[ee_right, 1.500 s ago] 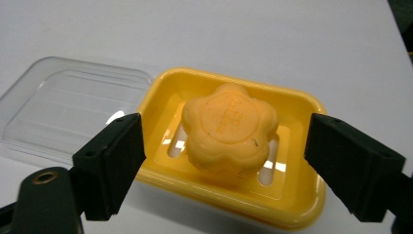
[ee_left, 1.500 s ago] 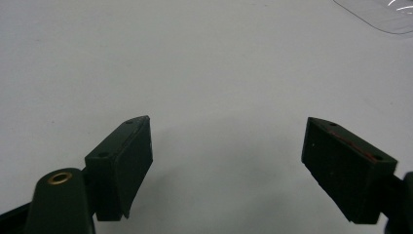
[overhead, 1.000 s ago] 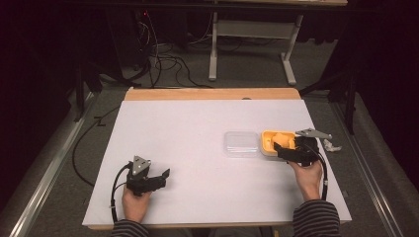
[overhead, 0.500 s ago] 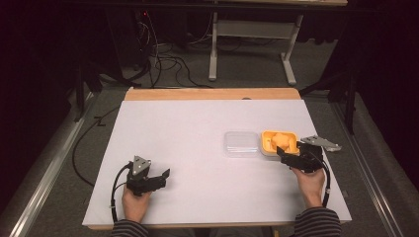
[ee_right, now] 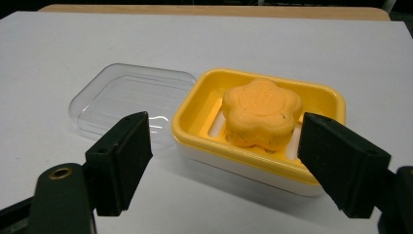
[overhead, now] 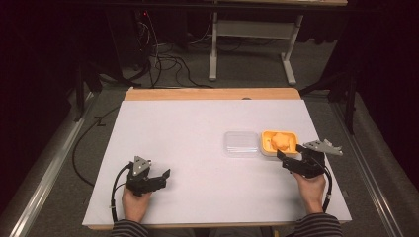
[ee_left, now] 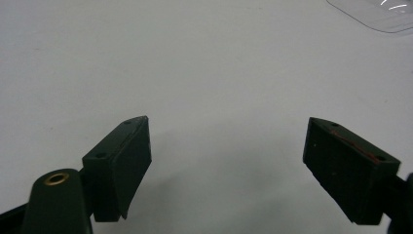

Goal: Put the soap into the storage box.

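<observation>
White surface (overhead: 197, 133), flower-shaped orange soap bar (overhead: 280, 141) in yellow rectangular soap dish (overhead: 267, 139) at right, clear plastic lid (overhead: 241, 143) touching its left, right tool (overhead: 287, 160) jaws apart just near of dish, left tool (overhead: 160, 177) jaws apart at near left, empty

A yellow soap dish (ee_right: 321, 100) with a white base is sitting upright on the right side of the white surface (overhead: 197, 148), holding an orange flower-shaped soap (ee_right: 260, 113) that is lying flat in its middle. A clear plastic lid (ee_right: 131, 100) is lying off the dish, just beside it on its left, with its edge appearing to touch the dish
</observation>
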{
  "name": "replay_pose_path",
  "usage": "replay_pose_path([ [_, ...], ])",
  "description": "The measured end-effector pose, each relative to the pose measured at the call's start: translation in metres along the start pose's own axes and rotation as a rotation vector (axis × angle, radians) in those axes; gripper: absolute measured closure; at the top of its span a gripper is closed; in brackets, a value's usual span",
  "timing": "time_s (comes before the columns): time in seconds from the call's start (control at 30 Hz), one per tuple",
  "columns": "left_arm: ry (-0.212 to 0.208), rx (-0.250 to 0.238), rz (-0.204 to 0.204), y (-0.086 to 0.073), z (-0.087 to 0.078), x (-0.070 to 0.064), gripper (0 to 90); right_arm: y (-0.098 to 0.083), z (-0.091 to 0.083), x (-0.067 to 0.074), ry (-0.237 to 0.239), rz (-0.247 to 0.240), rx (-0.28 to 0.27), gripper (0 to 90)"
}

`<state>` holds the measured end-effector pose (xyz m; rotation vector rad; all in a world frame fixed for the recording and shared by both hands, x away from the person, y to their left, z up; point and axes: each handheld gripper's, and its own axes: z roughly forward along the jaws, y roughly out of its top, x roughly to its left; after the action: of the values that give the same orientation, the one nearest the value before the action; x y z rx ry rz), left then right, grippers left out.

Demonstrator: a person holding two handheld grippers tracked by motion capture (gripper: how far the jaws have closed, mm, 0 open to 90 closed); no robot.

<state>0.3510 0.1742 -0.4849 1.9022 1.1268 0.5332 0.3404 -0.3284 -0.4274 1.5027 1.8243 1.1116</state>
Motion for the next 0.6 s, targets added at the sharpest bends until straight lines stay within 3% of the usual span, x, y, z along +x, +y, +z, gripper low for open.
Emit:
replay_pose_path([
  [0.4, 0.001, 0.010, -0.006, 0.000, 0.000, 0.001, 19.8, -0.005, -0.011, 0.007, 0.017, -0.006, -0.044, 23.2],
  [0.6, 0.000, 0.006, -0.005, 0.000, 0.000, 0.001, 20.2, -0.007, -0.015, 0.012, 0.026, -0.021, -0.035, 26.3],
])
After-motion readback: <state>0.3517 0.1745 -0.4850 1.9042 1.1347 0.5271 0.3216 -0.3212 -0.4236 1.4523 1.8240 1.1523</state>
